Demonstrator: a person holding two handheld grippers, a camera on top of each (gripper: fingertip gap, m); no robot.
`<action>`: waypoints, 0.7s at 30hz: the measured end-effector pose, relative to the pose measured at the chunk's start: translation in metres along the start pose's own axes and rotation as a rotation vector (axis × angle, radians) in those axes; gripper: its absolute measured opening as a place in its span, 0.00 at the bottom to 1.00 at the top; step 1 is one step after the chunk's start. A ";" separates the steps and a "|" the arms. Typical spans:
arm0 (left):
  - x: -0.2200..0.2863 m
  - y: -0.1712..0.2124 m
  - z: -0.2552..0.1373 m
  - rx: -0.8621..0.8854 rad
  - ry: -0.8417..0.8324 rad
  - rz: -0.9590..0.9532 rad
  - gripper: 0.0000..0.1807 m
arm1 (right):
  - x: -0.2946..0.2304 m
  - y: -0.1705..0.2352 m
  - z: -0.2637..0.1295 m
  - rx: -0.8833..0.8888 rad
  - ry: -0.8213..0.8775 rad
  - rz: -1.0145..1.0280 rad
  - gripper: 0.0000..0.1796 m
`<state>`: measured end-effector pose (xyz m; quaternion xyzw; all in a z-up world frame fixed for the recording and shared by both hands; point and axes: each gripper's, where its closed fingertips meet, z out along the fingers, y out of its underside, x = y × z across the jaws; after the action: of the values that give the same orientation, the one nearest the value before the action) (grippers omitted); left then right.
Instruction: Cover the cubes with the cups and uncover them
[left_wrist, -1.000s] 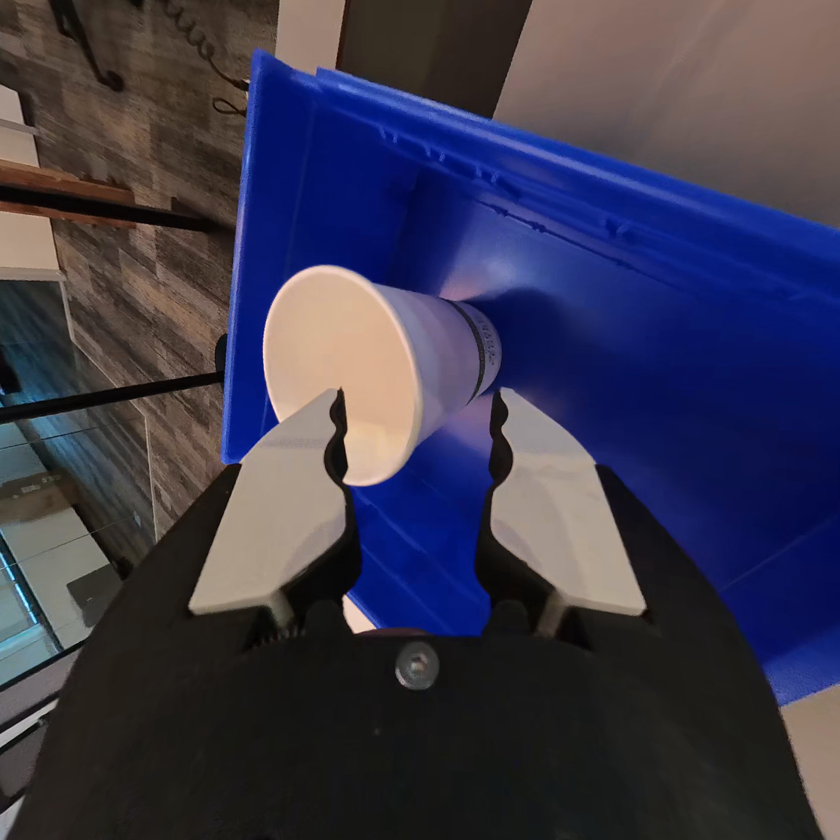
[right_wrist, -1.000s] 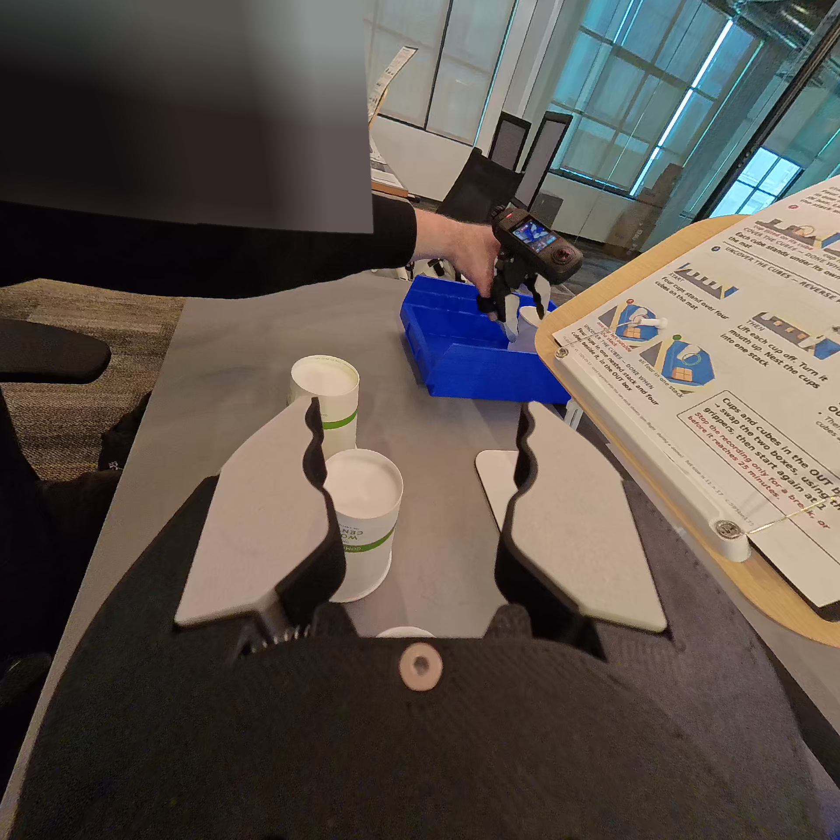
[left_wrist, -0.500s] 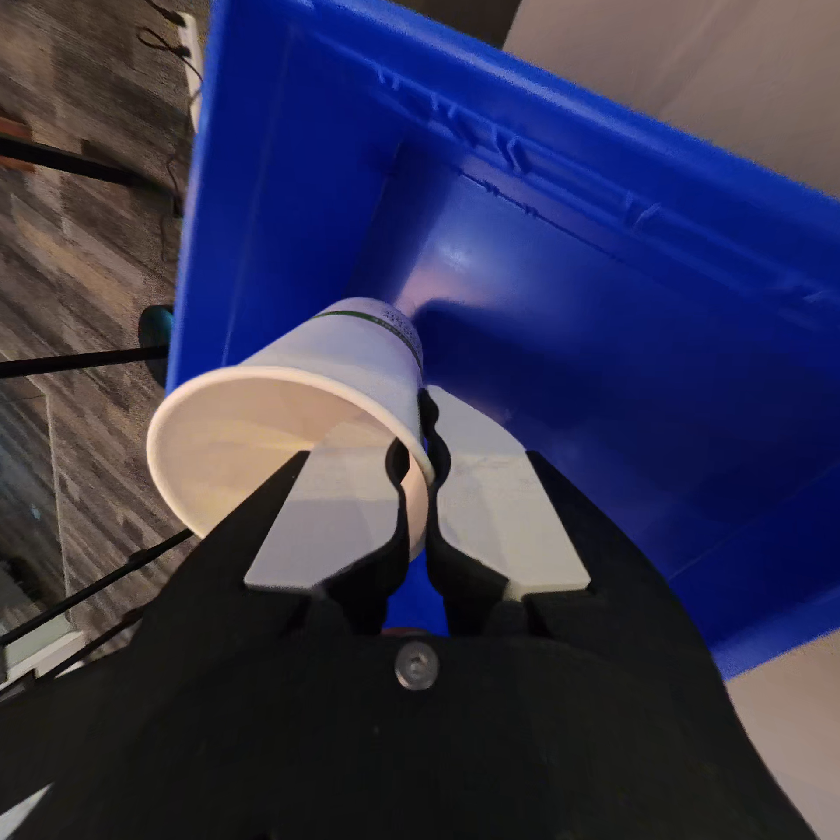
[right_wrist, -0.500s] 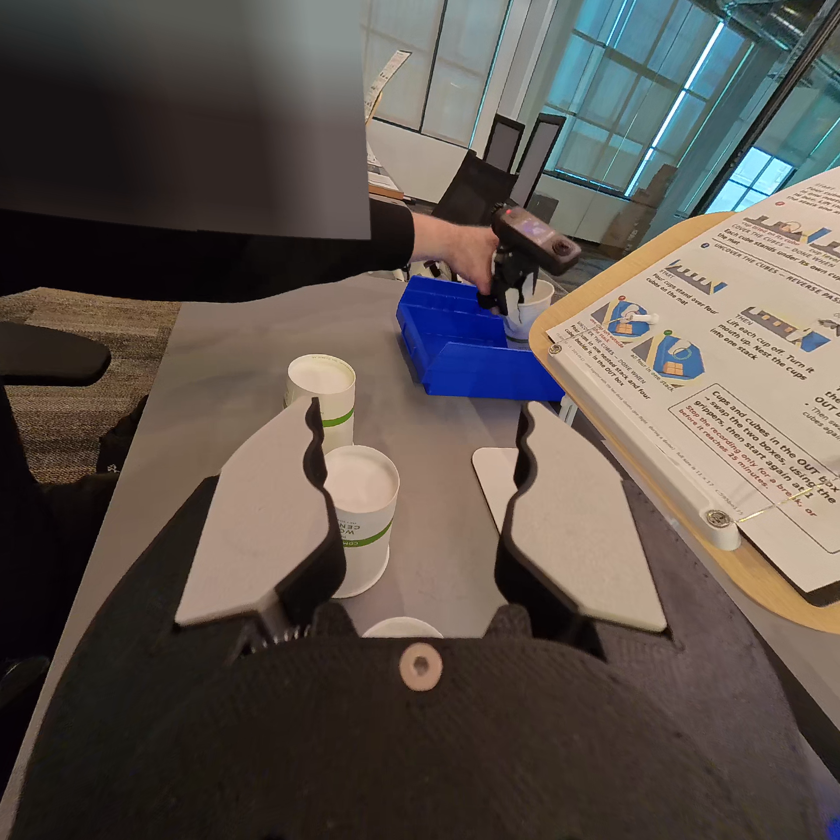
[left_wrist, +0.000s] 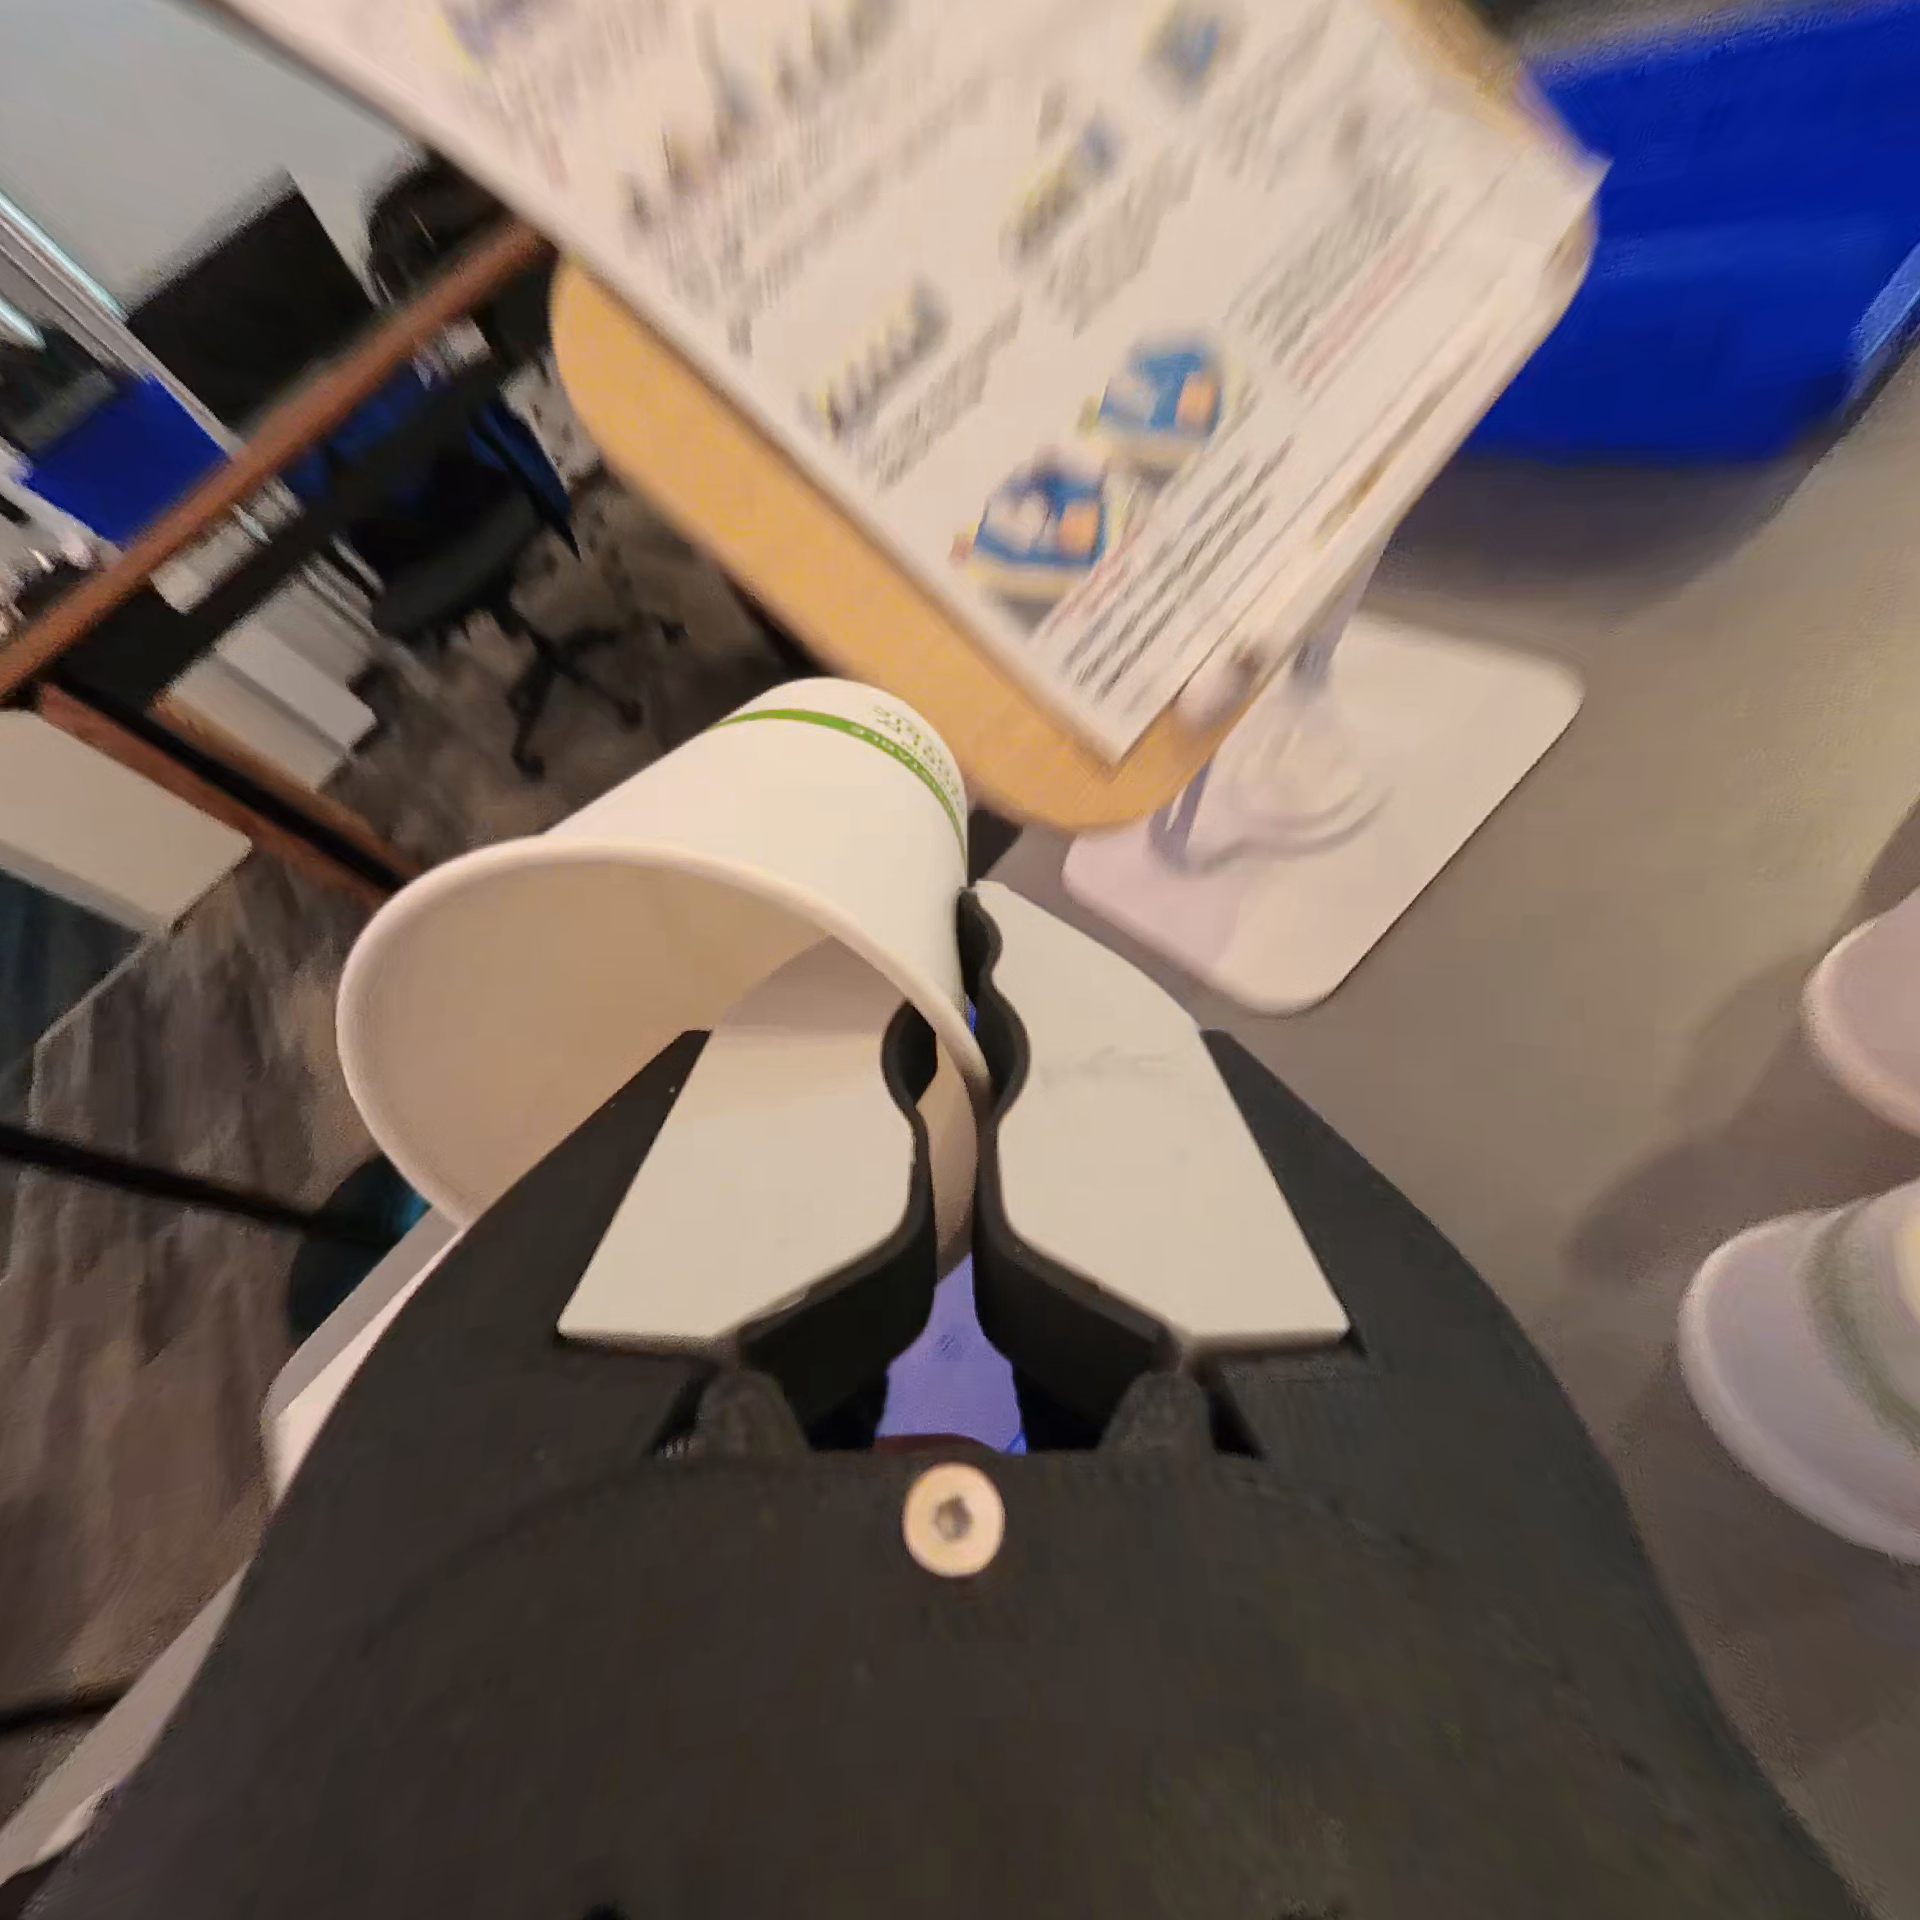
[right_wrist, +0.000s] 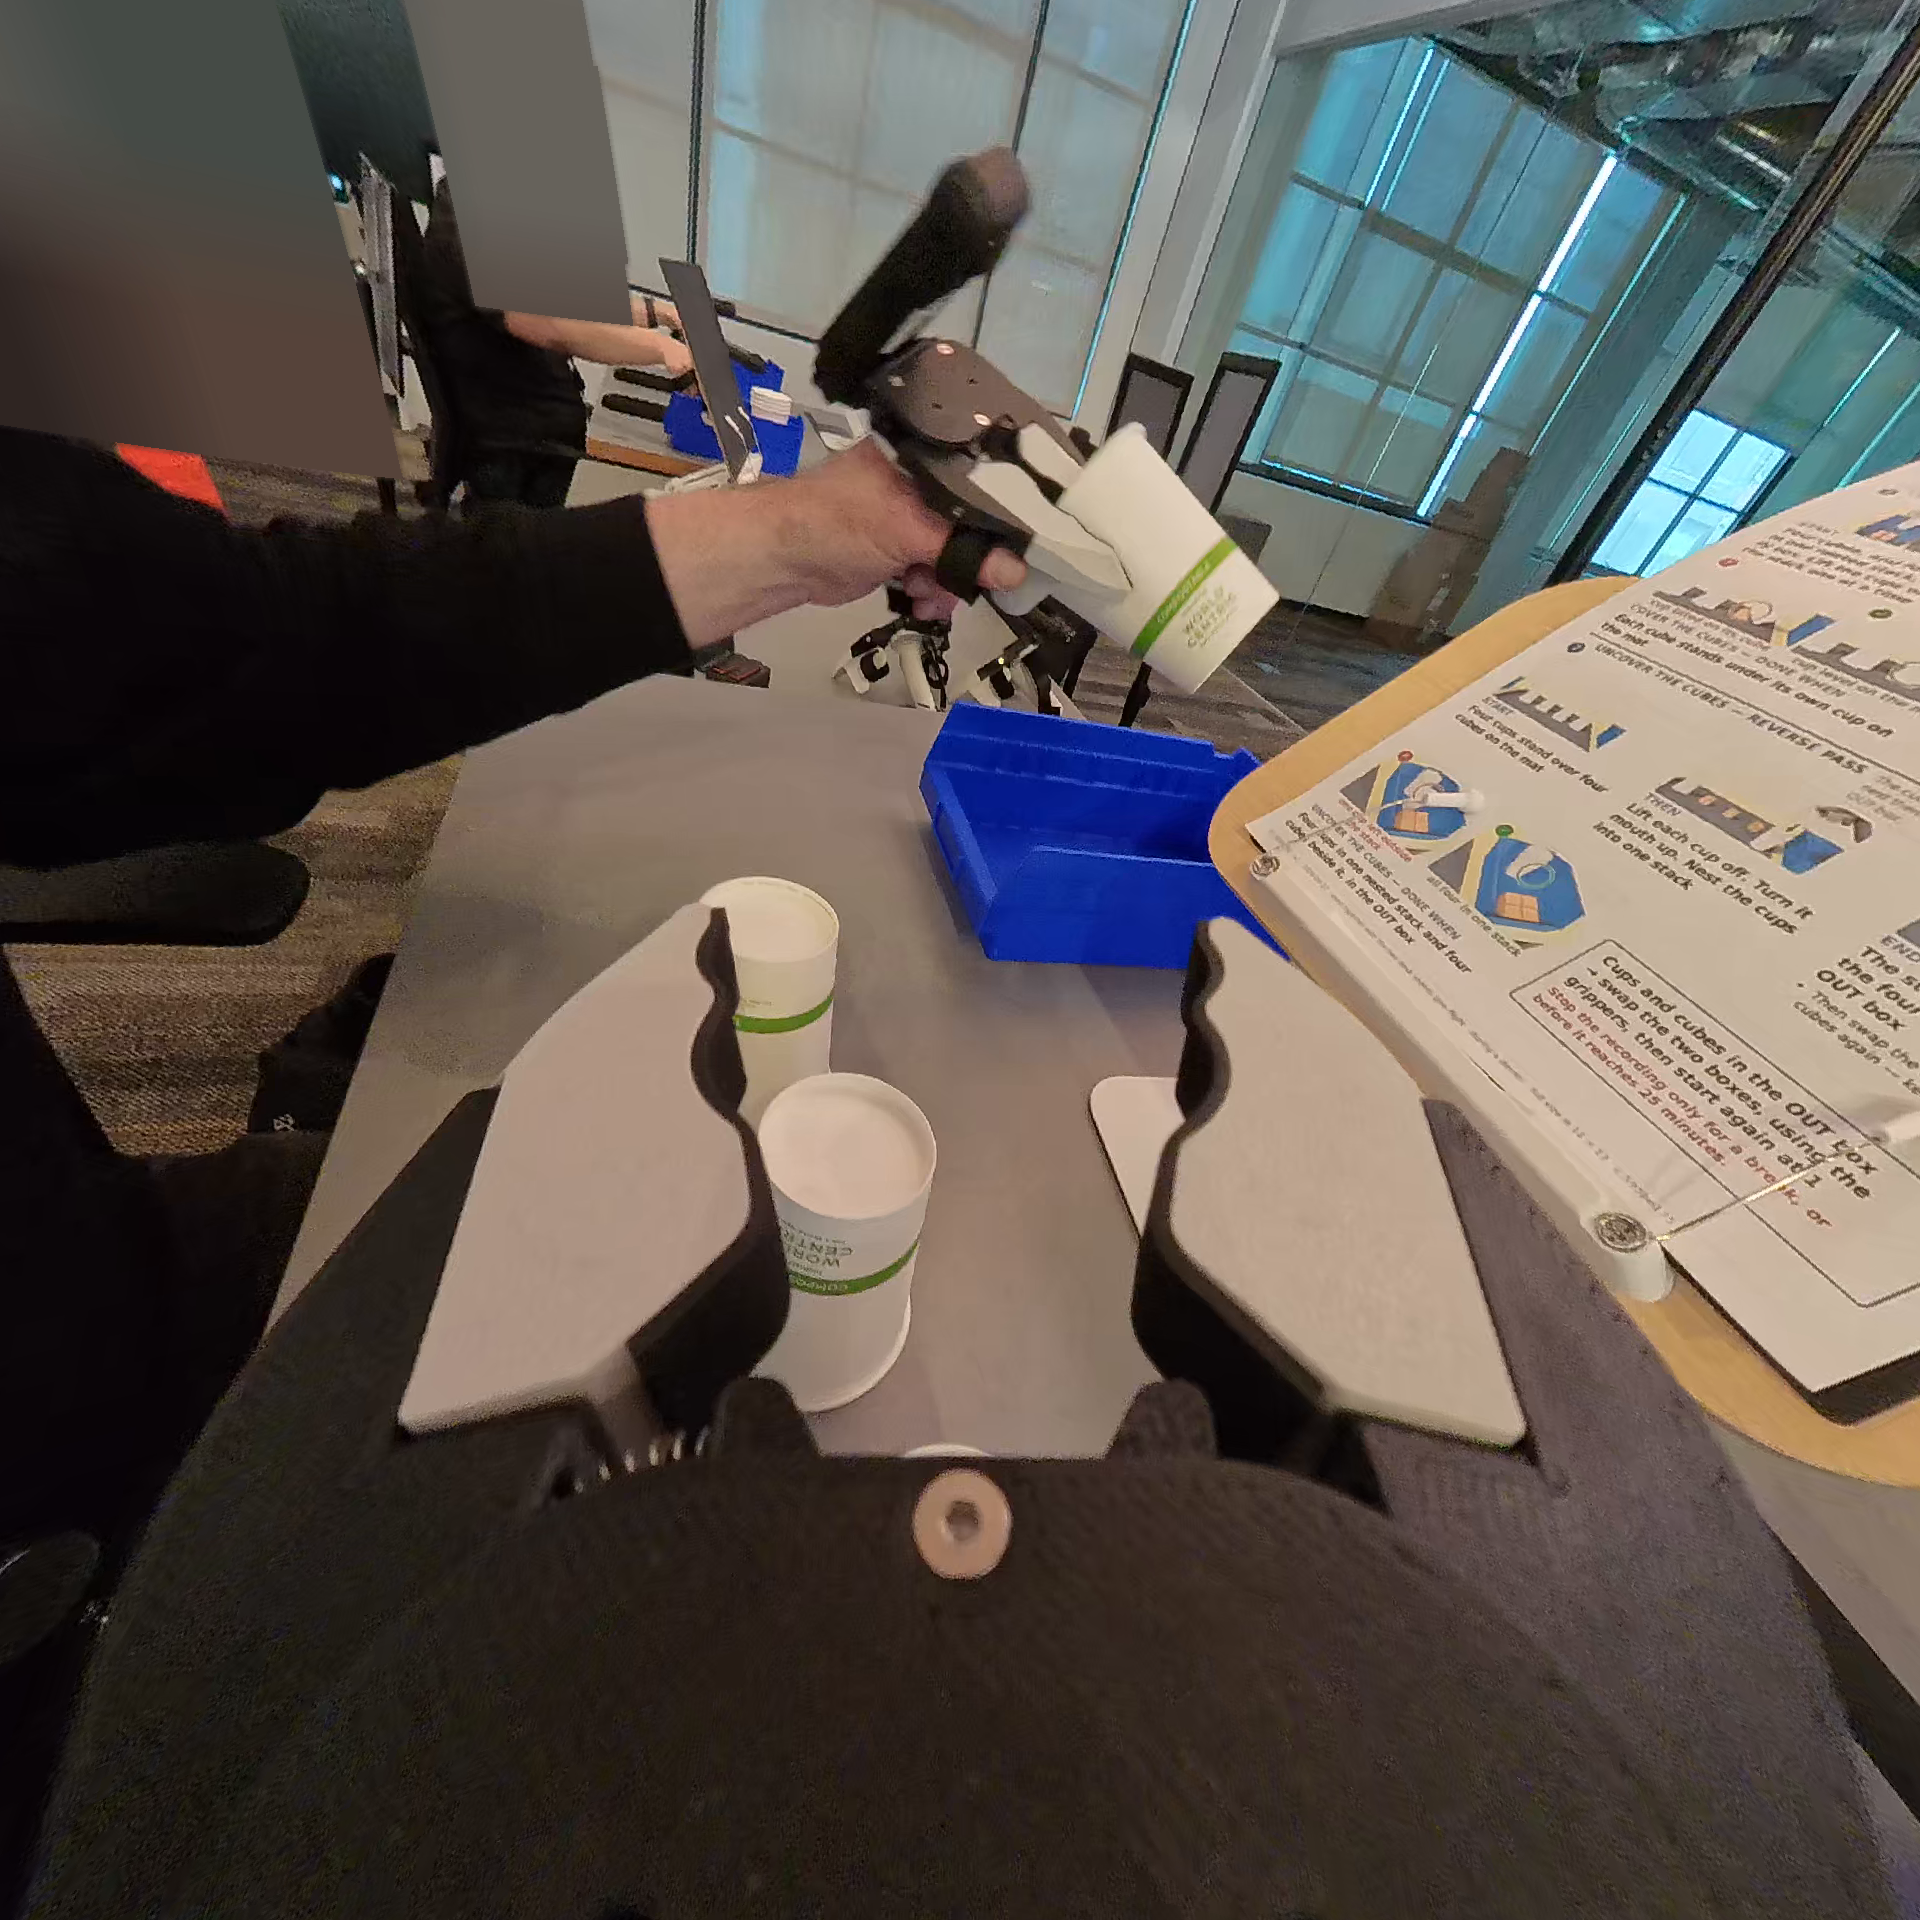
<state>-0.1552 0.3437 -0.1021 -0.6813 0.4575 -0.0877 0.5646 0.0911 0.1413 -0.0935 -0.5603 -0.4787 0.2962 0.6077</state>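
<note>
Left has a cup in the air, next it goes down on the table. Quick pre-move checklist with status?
1. Grip: left gripper pinches the held cup's wall at the rim, one finger inside, one outside. Ok.
2. Clear of the blue bin: the cup is up in the air above it. Ok.
3. Orientation: the cup is tilted, mouth toward the gripper, not yet mouth down. Not ok.
4. Landing spot: two inverted cups stand on the grey table, with bare surface around them. Ok.
5. Cube to cover: none visible in either view. Cannot tell.
6. Right gripper: open, empty, low near the inverted cups. Ok.
</note>
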 end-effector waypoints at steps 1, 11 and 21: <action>0.015 -0.017 -0.009 0.091 0.016 -0.033 0.00 | -0.001 -0.003 0.000 0.008 -0.002 0.005 0.46; 0.148 -0.154 -0.064 0.849 0.459 -0.521 0.00 | 0.018 -0.061 -0.008 0.293 0.076 0.146 0.53; 0.231 -0.193 -0.065 1.121 0.809 -0.837 0.00 | 0.037 -0.094 -0.004 0.538 0.085 0.257 0.72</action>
<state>0.0347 0.1212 -0.0074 -0.3274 0.2213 -0.7479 0.5333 0.0916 0.1542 0.0065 -0.4471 -0.2823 0.4629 0.7114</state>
